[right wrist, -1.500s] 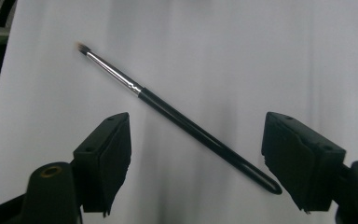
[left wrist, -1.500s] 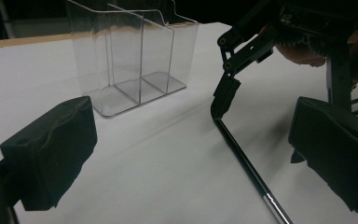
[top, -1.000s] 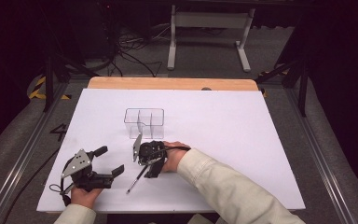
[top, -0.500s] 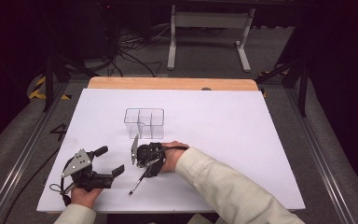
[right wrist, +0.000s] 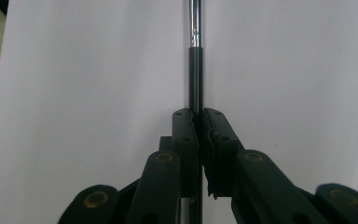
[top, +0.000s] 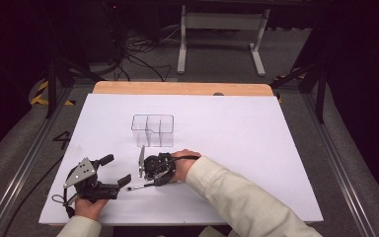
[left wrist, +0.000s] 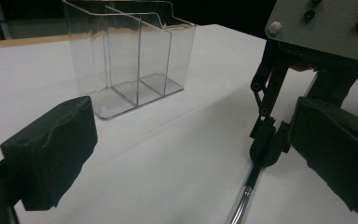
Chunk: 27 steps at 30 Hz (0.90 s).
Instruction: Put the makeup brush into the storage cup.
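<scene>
White table [top: 256,148], clear organizer [top: 152,130] w/ bare compartments

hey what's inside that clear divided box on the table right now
Nothing shows inside the clear organizer: through its walls, the compartments facing the left gripper camera look empty down to the base. The pen is outside it, clamped in the right gripper. The rear section is harder to judge.
</scene>
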### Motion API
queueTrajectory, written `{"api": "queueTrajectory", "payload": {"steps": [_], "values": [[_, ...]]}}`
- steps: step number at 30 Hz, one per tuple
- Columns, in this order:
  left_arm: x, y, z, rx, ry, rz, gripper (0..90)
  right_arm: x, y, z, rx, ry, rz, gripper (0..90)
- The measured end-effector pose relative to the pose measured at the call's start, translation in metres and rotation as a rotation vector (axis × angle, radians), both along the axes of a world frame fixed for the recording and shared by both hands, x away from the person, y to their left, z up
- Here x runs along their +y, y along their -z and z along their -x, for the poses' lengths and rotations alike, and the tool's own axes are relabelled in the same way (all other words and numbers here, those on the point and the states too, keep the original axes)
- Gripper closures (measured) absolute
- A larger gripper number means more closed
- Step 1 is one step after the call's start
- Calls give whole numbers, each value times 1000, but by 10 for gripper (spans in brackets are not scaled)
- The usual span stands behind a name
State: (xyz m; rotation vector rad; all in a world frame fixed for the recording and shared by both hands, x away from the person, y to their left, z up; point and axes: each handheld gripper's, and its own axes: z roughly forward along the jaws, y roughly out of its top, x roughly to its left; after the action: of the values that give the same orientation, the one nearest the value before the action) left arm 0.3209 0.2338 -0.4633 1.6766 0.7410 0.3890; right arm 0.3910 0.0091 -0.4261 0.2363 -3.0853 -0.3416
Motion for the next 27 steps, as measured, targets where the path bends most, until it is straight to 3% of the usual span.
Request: {"api": "queueTrajectory", "payload": {"steps": [6,14,16,19,23,27], "values": [[1,-1,0,11,14,11,27,-6,-2,0,19,35,-49,842],[4,-6,1,9,30,53,27,-25,-20,-4,14,90,-150,842],[4,-7,1,8,32,76,27,-32,-24,-4,4,111,-200,842],[4,-9,2,6,42,79,27,-39,-28,-3,-5,131,-256,842],[1,-9,2,-6,79,74,40,-47,-35,-2,-21,157,-318,842],[-1,-12,3,-13,114,95,47,-56,-41,0,-29,185,-400,842]]}}
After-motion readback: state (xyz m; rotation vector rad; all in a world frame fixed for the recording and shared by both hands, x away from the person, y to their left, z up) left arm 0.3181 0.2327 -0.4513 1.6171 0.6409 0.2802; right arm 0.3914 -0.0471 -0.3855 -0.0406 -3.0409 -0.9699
